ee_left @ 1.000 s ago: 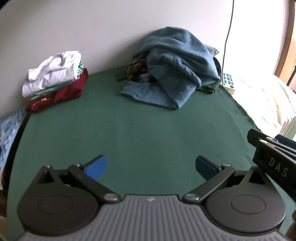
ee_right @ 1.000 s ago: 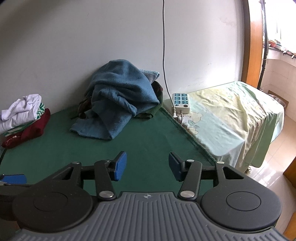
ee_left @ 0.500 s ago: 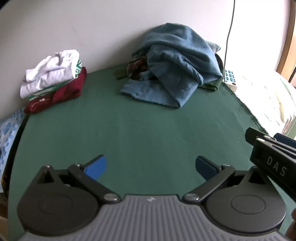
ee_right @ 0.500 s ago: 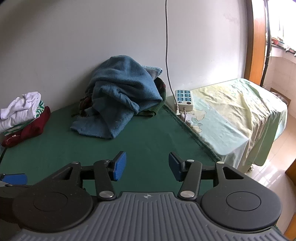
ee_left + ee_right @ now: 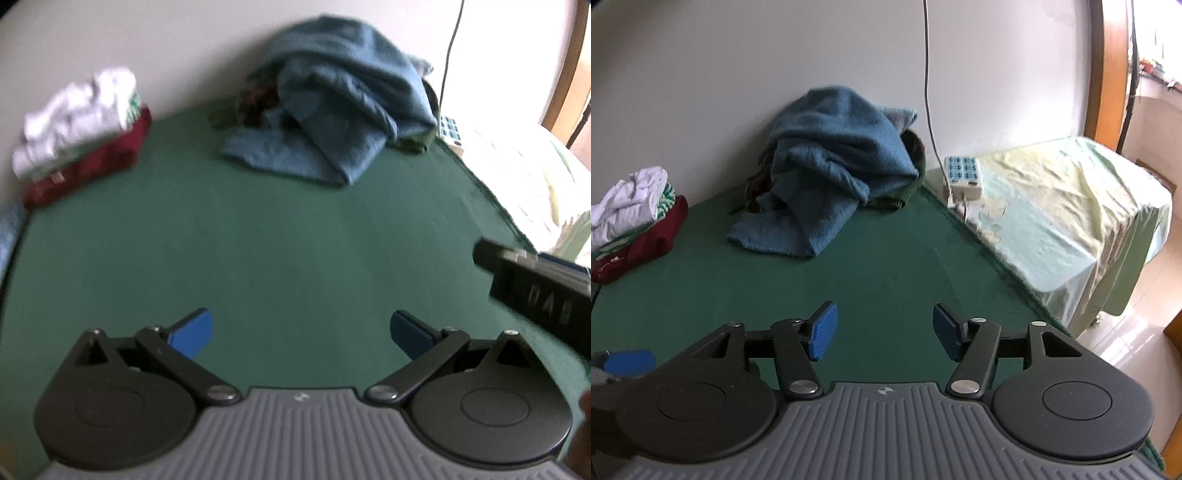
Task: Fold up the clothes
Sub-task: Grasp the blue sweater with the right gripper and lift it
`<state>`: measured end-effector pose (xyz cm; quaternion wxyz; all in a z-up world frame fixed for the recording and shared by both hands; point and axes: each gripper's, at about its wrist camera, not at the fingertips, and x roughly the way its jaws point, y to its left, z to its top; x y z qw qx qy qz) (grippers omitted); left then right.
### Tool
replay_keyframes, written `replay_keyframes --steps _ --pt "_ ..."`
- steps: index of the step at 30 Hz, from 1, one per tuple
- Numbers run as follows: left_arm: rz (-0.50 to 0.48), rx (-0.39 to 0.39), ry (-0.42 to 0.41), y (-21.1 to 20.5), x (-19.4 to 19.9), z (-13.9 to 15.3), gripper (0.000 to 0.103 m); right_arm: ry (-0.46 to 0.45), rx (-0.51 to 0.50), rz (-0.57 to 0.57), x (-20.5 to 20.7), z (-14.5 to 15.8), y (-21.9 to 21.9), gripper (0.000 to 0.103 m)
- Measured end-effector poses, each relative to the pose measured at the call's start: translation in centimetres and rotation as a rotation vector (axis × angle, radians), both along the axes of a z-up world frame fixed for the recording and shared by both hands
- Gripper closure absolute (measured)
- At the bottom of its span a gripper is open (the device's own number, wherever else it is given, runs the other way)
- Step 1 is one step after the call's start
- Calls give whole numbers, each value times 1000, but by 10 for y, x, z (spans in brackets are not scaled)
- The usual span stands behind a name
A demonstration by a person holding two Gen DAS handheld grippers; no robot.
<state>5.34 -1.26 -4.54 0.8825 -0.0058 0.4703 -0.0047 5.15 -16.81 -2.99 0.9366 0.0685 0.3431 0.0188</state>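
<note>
A heap of unfolded clothes with a blue fleece garment [image 5: 343,110] on top lies at the back of the green cloth [image 5: 277,240], against the wall; it also shows in the right wrist view [image 5: 831,166]. A folded stack, white on dark red [image 5: 85,129], sits at the back left, also in the right wrist view [image 5: 635,221]. My left gripper [image 5: 301,332] is open and empty above the green cloth. My right gripper [image 5: 882,332] is open and empty, to the right of the left one; its side shows in the left wrist view [image 5: 535,291].
A white power strip [image 5: 962,175] with a cable running up the wall lies right of the heap. A table with a pale yellow-green cover [image 5: 1063,206] adjoins the green cloth on the right. A wooden door frame [image 5: 1112,70] stands at far right.
Both grippers have moved forward toward the heap of clothes, which looks nearer and higher in view. The left wrist view is now motion-blurred. Both grippers stay open.
</note>
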Motion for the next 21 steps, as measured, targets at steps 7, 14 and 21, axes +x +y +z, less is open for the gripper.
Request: replay_keyframes --steps 7,14,21 --pt "-8 114 -70 31 64 8 1 -54 -71 77 85 7 -1 42" --pt "-21 44 -83 45 115 18 1 -63 -180 143 200 2 30 39" --pt "4 -50 -73 41 125 7 1 -135 -381 141 271 -38 51 41"
